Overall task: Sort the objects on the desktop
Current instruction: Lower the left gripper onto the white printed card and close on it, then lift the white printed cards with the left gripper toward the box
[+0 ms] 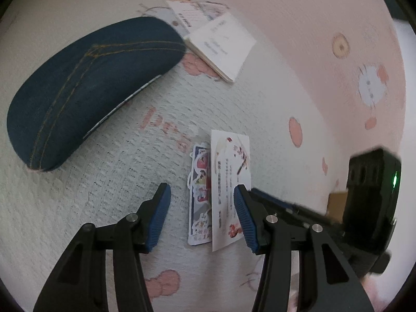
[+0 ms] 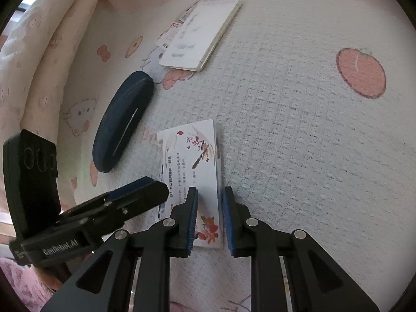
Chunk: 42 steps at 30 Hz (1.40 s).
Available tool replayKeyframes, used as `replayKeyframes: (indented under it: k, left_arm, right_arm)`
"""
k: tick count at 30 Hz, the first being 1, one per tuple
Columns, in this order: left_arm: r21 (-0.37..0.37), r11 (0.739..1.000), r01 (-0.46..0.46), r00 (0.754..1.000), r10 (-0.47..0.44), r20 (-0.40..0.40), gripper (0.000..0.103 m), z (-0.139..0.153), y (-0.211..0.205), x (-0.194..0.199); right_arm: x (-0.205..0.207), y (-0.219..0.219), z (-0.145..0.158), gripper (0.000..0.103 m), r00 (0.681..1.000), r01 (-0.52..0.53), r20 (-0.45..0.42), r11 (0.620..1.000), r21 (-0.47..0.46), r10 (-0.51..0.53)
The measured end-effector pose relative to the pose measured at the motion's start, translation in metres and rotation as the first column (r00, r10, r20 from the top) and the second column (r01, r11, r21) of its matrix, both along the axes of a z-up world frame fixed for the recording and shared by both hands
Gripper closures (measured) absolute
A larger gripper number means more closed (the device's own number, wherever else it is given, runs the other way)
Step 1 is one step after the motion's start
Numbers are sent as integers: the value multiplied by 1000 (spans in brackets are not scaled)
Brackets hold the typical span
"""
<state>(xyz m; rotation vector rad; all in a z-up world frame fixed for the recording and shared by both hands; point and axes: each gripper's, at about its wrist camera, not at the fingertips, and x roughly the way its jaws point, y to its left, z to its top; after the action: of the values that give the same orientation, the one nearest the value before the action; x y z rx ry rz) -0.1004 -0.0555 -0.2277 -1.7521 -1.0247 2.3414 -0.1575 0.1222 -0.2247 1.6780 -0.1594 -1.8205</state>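
A white flower-printed card (image 1: 230, 179) (image 2: 193, 171) lies on the patterned cloth (image 1: 109, 189) (image 2: 299, 135), partly over a sticker sheet (image 1: 199, 195). My left gripper (image 1: 201, 195) is open just above the two, empty. My right gripper (image 2: 209, 197) is open, its jaws either side of the card's right edge; it also shows in the left wrist view (image 1: 299, 208). A denim glasses case (image 1: 85, 88) (image 2: 122, 124) lies to the left. A white notebook (image 1: 221, 44) (image 2: 200, 33) rests on more cards (image 1: 187, 13) (image 2: 169, 35) beyond.
The pink cartoon-print cloth rises in folds (image 2: 39, 65) at the left in the right wrist view. The left gripper's body (image 2: 78, 215) reaches in from the left beside the card.
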Motion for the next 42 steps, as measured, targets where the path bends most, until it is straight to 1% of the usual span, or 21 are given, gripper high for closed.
replayKeyframes:
  k: [1, 2, 5, 6, 8, 13, 15, 21, 23, 27, 28, 30, 31, 33, 35, 39, 42]
  left_arm:
    - [-1, 1000, -5, 1000, 5, 8, 49, 0, 0, -1]
    - [-20, 1000, 13, 1000, -13, 13, 50, 1, 2, -2]
    - [-91, 994, 67, 998, -65, 25, 68, 3, 10, -6]
    - [-94, 993, 77, 997, -75, 26, 70, 4, 11, -7]
    - [-87, 993, 83, 996, -80, 33, 70, 4, 13, -10]
    - [-123, 984, 126, 992, -122, 39, 74, 6, 21, -18]
    - [-116, 980, 162, 987, -159, 32, 74, 7, 24, -23]
    - [-97, 972, 216, 976, -213, 37, 74, 6, 34, -32]
    - [-101, 968, 229, 973, -226, 39, 74, 4, 35, -30]
    - [-104, 968, 228, 974, -226, 33, 75, 3, 37, -27]
    - [-108, 969, 224, 974, -222, 36, 76, 4, 38, -27]
    - [-138, 962, 234, 972, -231, 39, 90, 7, 41, -25]
    - [-139, 961, 239, 971, -236, 33, 90, 9, 42, -23]
    - [-126, 965, 231, 973, -230, 20, 91, 12, 42, -20]
    - [-116, 969, 220, 975, -221, -2, 91, 17, 42, -17]
    - [-119, 969, 218, 973, -224, -48, 91, 33, 46, -17]
    - [-135, 967, 214, 969, -227, -92, 91, 52, 47, -16]
  right_arm:
    - [-1, -1, -1, 87, 1000, 5, 2, 1000, -6, -5]
    - [-1, 1, -1, 87, 1000, 11, 4, 1000, -13, -11]
    - [1, 5, -1, 87, 1000, 25, 19, 999, -31, -25]
    - [1, 6, -2, 87, 999, 28, 26, 999, -36, -27]
    - [2, 7, -2, 87, 999, 32, 33, 999, -42, -31]
    - [5, 6, 1, 87, 1000, 18, 21, 1000, -24, -18]
    - [6, 5, 1, 87, 1000, 23, 21, 999, -22, -23]
    - [5, 7, 7, 87, 1000, 7, -17, 998, 69, -5]
    - [3, 8, 7, 87, 1000, 10, -24, 996, 85, -8]
    - [-3, 11, 4, 87, 999, 33, -4, 997, 72, -33]
    - [-4, 11, 3, 87, 999, 33, -4, 997, 72, -33]
    - [-4, 11, 3, 87, 1000, 30, -11, 997, 78, -29]
    - [-5, 11, 4, 87, 999, 25, -23, 996, 87, -23]
    - [-2, 8, 8, 87, 997, 5, -77, 992, 130, 5]
    - [-2, 7, 11, 87, 995, -12, -97, 989, 148, 27]
    - [-8, 20, 19, 87, 994, 5, -110, 992, 126, 9]
    - [-8, 33, 35, 87, 992, 20, -129, 995, 93, -8]
